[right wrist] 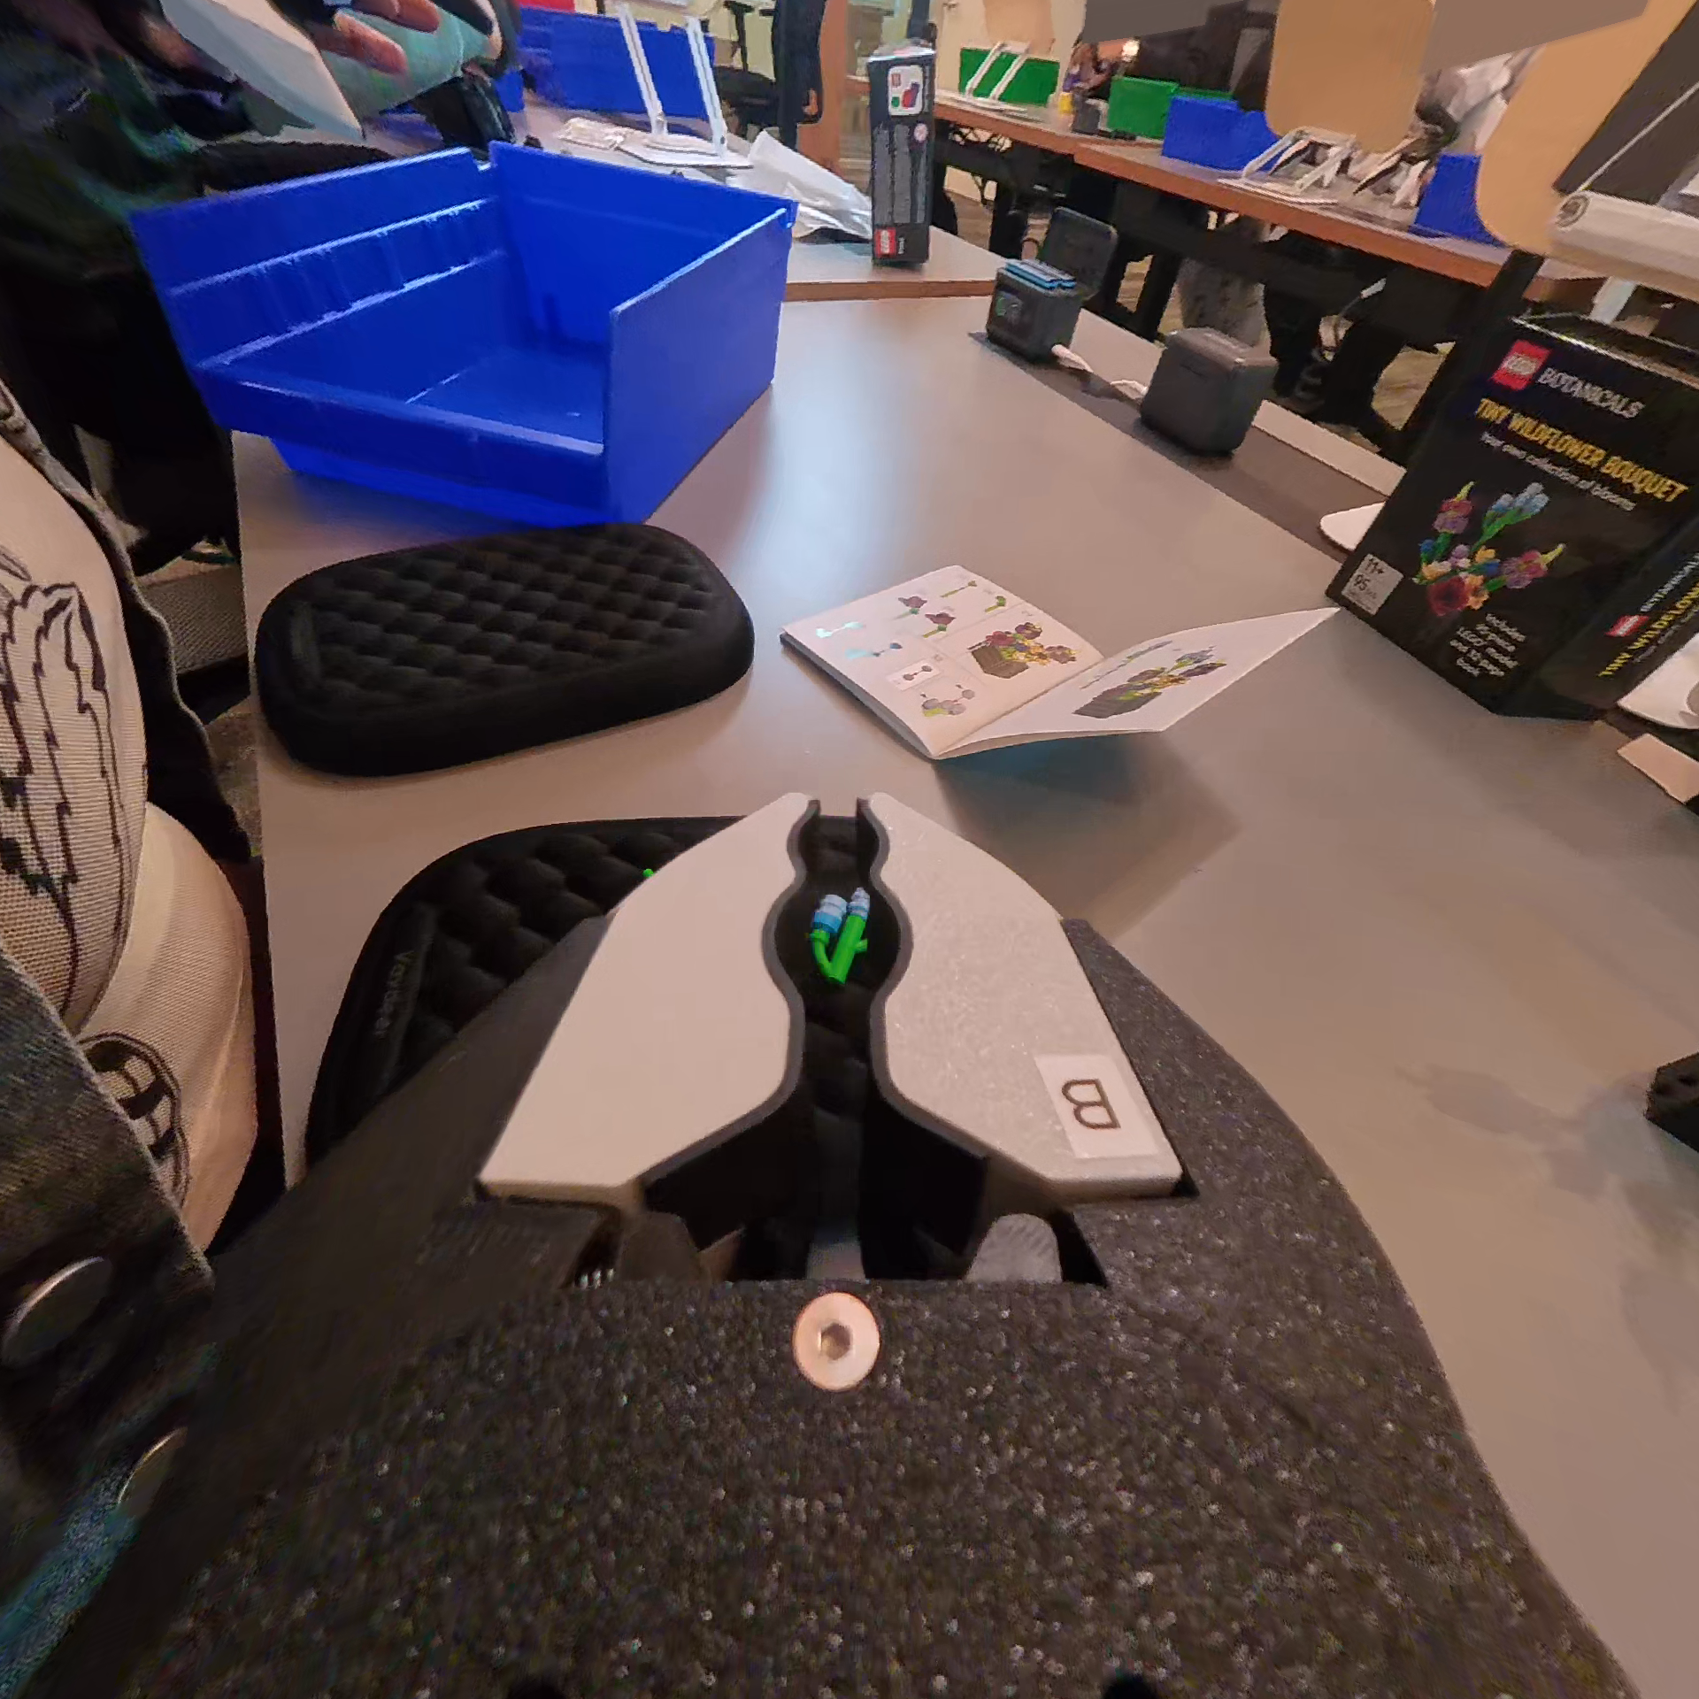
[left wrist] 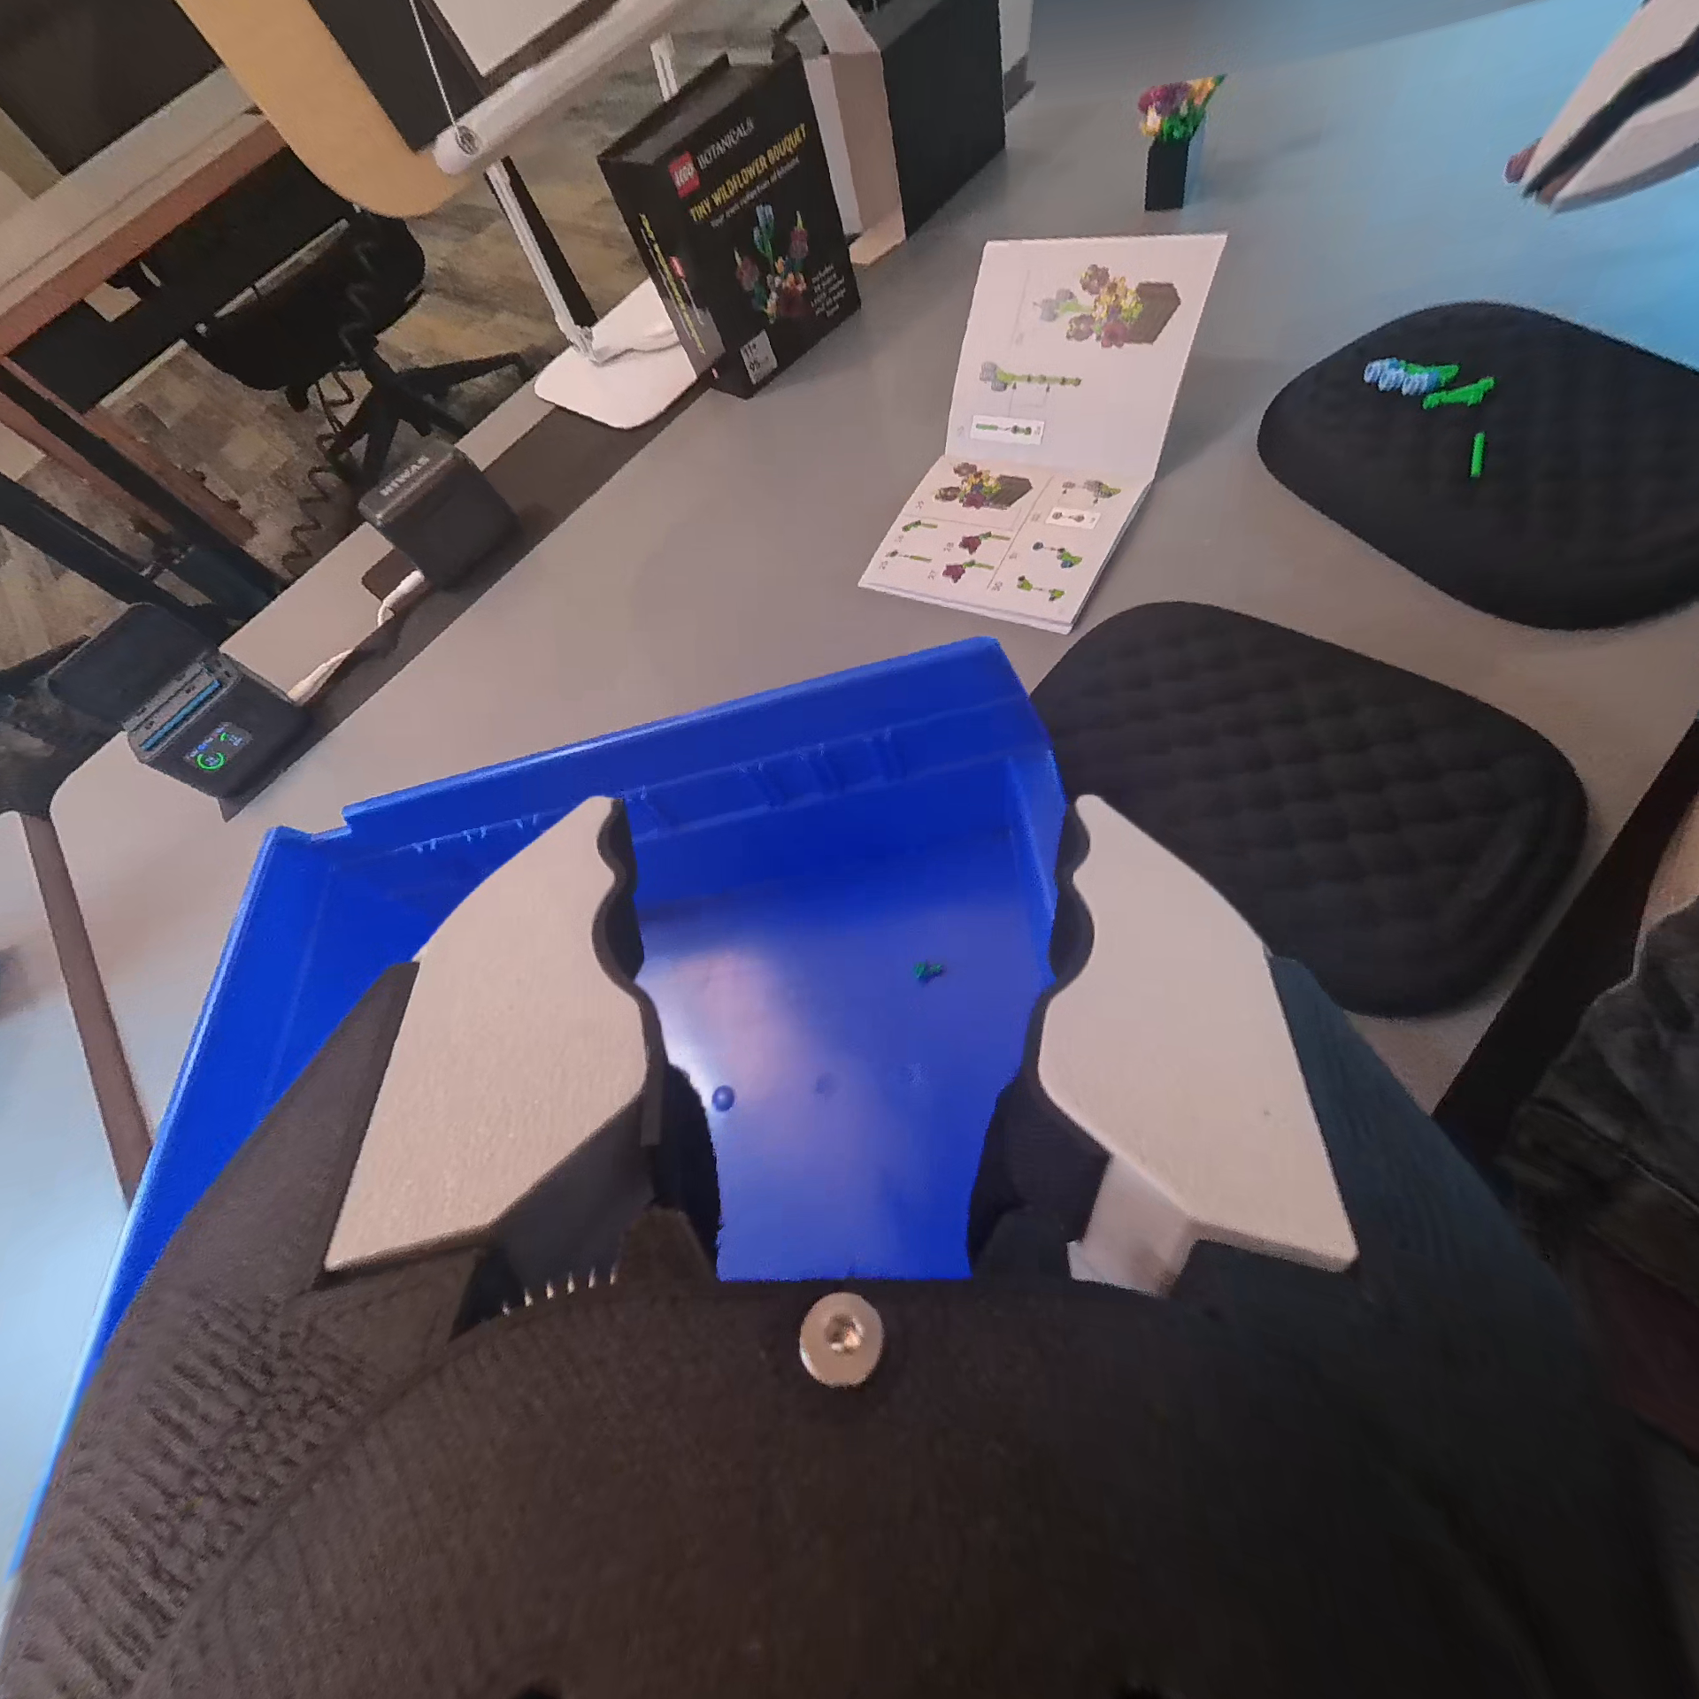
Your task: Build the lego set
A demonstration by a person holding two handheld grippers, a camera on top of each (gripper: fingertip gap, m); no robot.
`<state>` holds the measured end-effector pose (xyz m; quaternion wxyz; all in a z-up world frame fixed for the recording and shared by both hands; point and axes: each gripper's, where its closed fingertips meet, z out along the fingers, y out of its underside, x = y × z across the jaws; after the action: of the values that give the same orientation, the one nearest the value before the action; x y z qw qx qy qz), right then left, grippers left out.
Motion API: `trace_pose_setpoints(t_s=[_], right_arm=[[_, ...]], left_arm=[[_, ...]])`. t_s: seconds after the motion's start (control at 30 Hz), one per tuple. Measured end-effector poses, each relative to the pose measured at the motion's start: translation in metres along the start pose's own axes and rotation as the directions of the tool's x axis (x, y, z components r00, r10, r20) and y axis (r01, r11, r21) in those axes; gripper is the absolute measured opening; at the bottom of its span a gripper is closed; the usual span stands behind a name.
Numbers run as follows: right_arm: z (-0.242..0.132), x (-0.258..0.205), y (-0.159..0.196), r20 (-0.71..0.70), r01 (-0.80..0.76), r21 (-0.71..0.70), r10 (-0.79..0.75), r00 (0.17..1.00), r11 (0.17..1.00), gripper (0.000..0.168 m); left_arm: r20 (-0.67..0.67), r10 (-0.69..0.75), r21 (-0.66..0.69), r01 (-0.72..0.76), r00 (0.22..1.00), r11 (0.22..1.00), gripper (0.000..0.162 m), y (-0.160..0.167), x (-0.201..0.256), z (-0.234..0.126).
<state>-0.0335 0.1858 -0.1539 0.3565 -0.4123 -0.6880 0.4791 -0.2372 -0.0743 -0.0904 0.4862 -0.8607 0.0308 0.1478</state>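
Observation:
My left gripper (left wrist: 846, 814) is wide open and empty above the blue bin (left wrist: 689, 735). A small green piece (left wrist: 929, 972) and a small blue round piece (left wrist: 724, 1097) lie on the bin floor. My right gripper (right wrist: 835, 807) has its fingers drawn together to a narrow slit and hangs above a black pad (right wrist: 515, 910). Green stems with pale blue tips (right wrist: 841, 933) lie on that pad and show through the hollow between the fingers. The left wrist view shows these stems (left wrist: 1416, 379), a green rod (left wrist: 1476, 455) and the raised right gripper (left wrist: 1554, 188).
A second black pad (right wrist: 496, 644) lies beside the blue bin (right wrist: 460, 303). An open instruction booklet (right wrist: 993, 662) lies mid-table, with the black set box (right wrist: 1545, 515) behind it. A small built bouquet in a black pot (left wrist: 1175, 119) stands far back. Dark charger boxes (left wrist: 211, 735) sit at the table edge. There is about 35 cm between the tips of the two grippers. From the left gripper's tips to the small green piece (left wrist: 929, 972) is close to 15 cm.

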Motion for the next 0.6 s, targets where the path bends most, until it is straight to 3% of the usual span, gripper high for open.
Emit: trace_pose_setpoints(t_s=[0.1,0.23,0.4,0.47,0.6], right_arm=[[0.003,-0.005,0.001,0.027,-0.010,-0.008,0.010,1.000,1.000,0.015],[0.008,-0.005,0.005,0.035,-0.025,-0.014,0.025,0.999,1.000,0.020],[0.020,-0.003,0.002,0.043,-0.057,-0.019,0.058,0.997,0.998,0.024],[0.024,-0.002,-0.001,0.038,-0.053,-0.024,0.054,0.998,0.998,0.026],[0.029,0.000,-0.005,0.036,-0.049,-0.033,0.050,0.998,0.998,0.030]], left_arm=[[-0.039,0.029,-0.053,-0.031,0.999,0.998,0.087,0.011,-0.005,-0.005],[-0.258,0.207,-0.072,-0.232,0.944,0.970,0.064,0.027,-0.001,-0.016],[-0.609,0.249,-0.147,-0.415,0.754,0.898,0.036,0.057,0.015,-0.022],[-0.726,0.209,-0.218,-0.507,0.655,0.834,0.027,0.078,0.022,-0.021],[-0.885,0.015,-0.334,-0.659,0.465,0.673,0.025,0.118,0.046,-0.025]])
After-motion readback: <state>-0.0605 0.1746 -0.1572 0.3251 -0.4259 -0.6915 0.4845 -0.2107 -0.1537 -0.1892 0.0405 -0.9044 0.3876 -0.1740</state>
